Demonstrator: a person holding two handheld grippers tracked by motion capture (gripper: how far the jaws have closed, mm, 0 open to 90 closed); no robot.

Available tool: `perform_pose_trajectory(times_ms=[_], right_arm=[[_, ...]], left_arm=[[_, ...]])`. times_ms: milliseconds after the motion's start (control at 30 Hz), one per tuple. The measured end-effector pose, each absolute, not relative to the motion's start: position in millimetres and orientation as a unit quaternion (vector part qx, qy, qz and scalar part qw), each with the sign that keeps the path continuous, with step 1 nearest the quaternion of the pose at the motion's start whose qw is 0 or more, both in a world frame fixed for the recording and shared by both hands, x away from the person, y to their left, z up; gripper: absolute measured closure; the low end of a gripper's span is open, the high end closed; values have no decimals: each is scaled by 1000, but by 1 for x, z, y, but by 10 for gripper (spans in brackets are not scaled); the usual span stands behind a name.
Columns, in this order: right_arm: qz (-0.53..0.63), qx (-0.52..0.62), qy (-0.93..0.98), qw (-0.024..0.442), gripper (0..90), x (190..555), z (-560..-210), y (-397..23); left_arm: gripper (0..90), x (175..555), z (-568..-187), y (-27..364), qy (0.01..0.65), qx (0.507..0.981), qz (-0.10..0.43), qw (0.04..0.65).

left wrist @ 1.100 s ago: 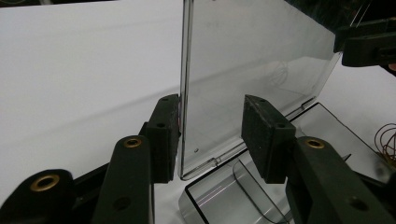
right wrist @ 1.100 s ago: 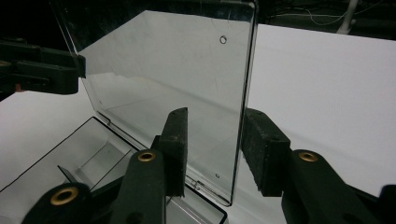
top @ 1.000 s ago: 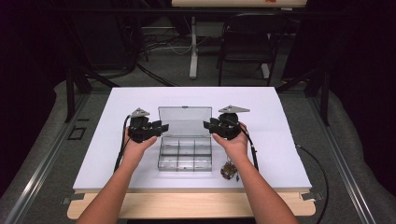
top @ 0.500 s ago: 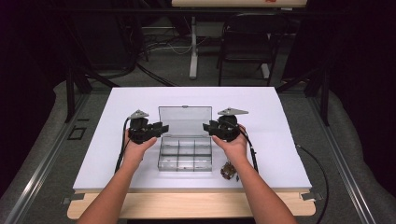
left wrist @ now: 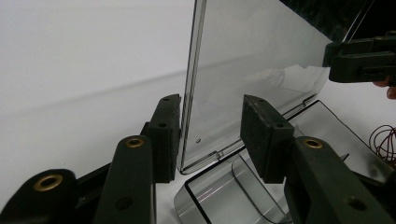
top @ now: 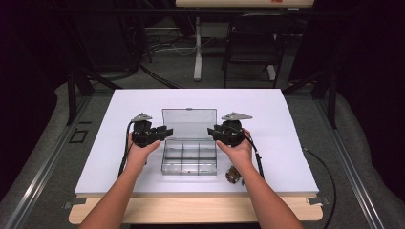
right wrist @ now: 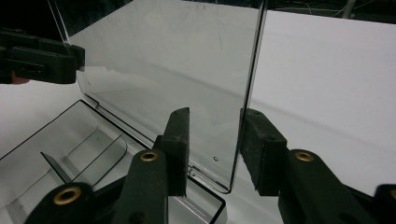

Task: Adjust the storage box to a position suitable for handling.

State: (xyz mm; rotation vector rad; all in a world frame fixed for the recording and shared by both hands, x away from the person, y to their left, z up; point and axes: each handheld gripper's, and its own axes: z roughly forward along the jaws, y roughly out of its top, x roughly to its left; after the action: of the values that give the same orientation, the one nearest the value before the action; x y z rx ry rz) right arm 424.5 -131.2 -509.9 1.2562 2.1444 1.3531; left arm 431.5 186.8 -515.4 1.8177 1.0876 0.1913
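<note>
A clear plastic compartment box (top: 189, 160) sits mid-table with its lid (top: 188, 125) standing upright. My left gripper (top: 163, 132) straddles the lid's left edge. In the left gripper view the lid (left wrist: 252, 56) lies against one pad (left wrist: 168, 135), while the other pad (left wrist: 261, 135) stands apart, so my left gripper (left wrist: 211, 108) is open. My right gripper (top: 213, 132) straddles the right edge. Its jaws have just been closing a little with the lid edge (right wrist: 247, 93) between them. One pad (right wrist: 180, 149) is still clear of the lid, so my right gripper (right wrist: 215, 120) is open.
A small brown tangle of wire (top: 234, 174) lies on the white table (top: 119, 109) by the box's front right corner. The box compartments (right wrist: 84, 149) look empty. A chair (top: 250, 43) and stands sit on the floor beyond the table.
</note>
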Motion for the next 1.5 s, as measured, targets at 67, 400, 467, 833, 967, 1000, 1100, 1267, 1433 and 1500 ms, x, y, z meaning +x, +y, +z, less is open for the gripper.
perform_pose_trajectory(times_ms=[67, 400, 467, 833, 967, 1000, 1100, 1267, 1433, 1500], right_arm=[[473, 441, 747, 154, 644, 425, -511, -131], [470, 445, 747, 151, 643, 425, -514, -131], [469, 447, 746, 151, 640, 426, -515, -130], [469, 461, 739, 146, 641, 432, -517, -129], [463, 467, 738, 150, 639, 434, -518, -127], [463, 467, 738, 150, 639, 434, -518, -127], [465, 470, 736, 146, 638, 436, -519, -127], [461, 472, 736, 148, 639, 438, -520, -126], [461, 474, 734, 152, 643, 439, -522, -126], [459, 476, 734, 153, 642, 439, -522, -125]], left_arm=[[586, 431, -517, 186, 447, 749, 79, 483], [591, 430, -517, 183, 447, 751, 91, 478], [592, 430, -518, 183, 447, 751, 95, 477], [596, 435, -522, 181, 455, 745, 95, 478], [596, 436, -523, 180, 462, 741, 94, 478], [596, 437, -523, 180, 464, 739, 93, 480], [596, 438, -525, 180, 467, 735, 93, 483], [599, 439, -527, 179, 472, 732, 90, 483], [610, 440, -528, 179, 478, 730, 93, 480], [625, 441, -528, 178, 482, 728, 94, 479]])
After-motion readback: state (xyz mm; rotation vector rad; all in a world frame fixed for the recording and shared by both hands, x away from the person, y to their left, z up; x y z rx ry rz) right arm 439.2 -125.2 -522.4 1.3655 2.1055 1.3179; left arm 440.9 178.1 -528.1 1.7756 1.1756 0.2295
